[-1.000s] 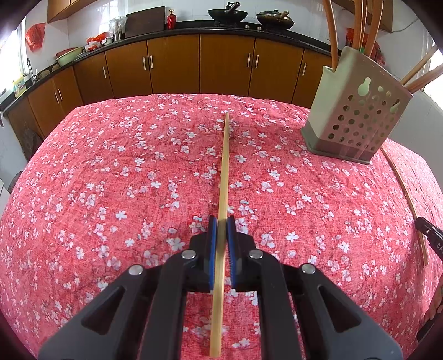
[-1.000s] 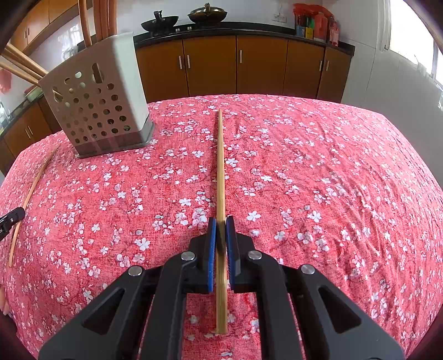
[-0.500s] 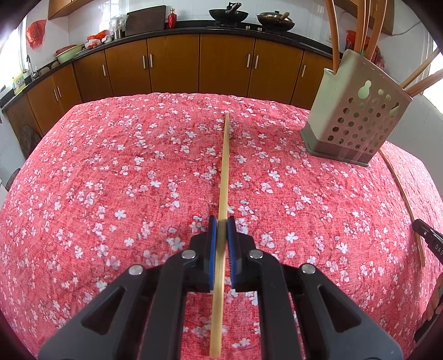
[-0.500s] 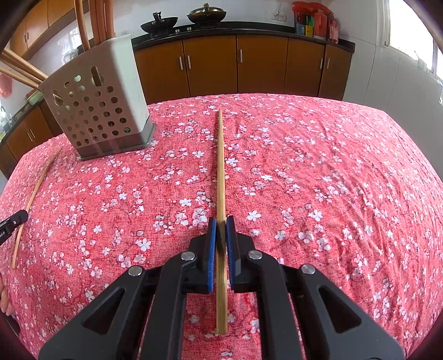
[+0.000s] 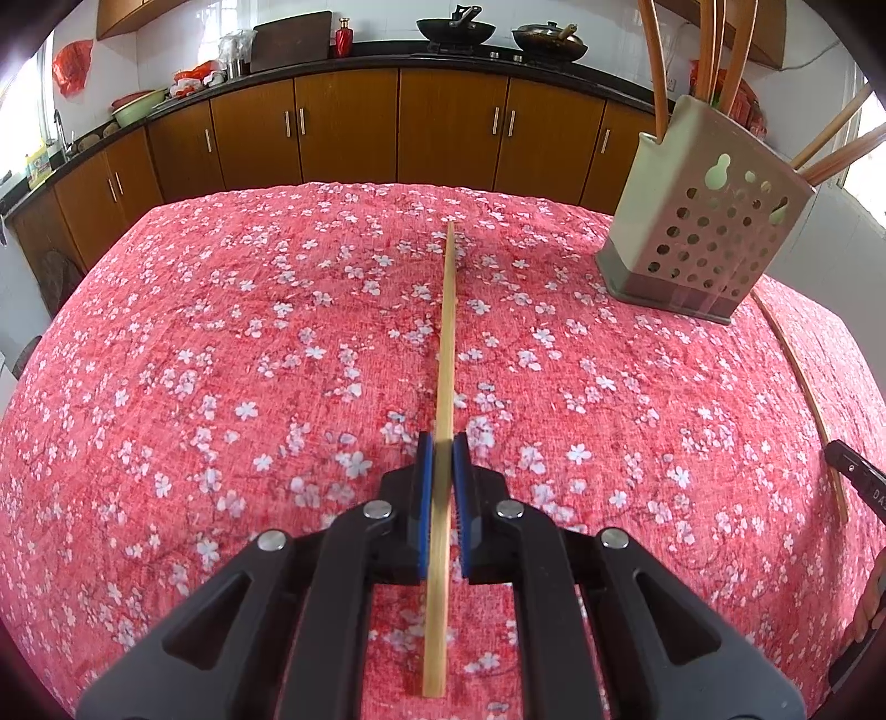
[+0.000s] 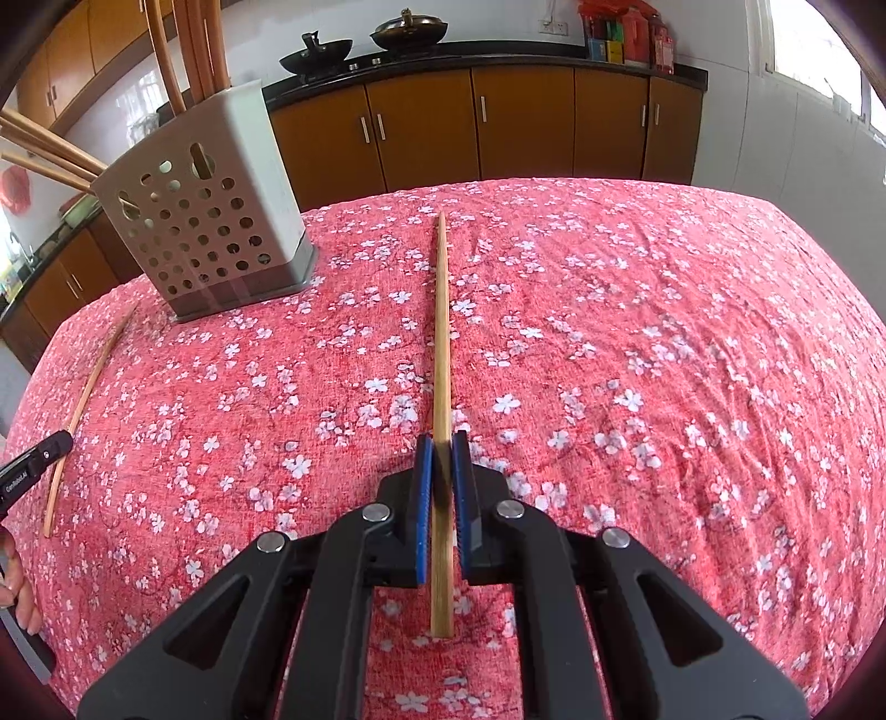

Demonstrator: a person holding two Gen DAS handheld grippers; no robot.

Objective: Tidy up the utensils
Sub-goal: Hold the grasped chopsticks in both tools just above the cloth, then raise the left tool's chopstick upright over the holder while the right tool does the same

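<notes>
My left gripper (image 5: 443, 451) is shut on a pale bamboo chopstick (image 5: 446, 354) that points forward over the red floral tablecloth. My right gripper (image 6: 442, 450) is shut on a darker chopstick (image 6: 441, 332), also pointing forward. A grey perforated utensil holder (image 5: 703, 221) with several chopsticks stands at the far right in the left wrist view, and at the far left in the right wrist view (image 6: 205, 221). The other gripper's chopstick shows at the right edge in the left view (image 5: 803, 387) and at the left edge in the right view (image 6: 83, 404).
The table is covered by a red cloth with white flowers (image 5: 221, 387). Brown kitchen cabinets (image 5: 443, 127) and a counter with woks stand behind the table. A window is at the right in the right wrist view (image 6: 819, 50).
Both grippers have shifted slightly toward the holder and lifted a little; the holder looks a bit closer in the right view. Both stay shut on their chopsticks.
</notes>
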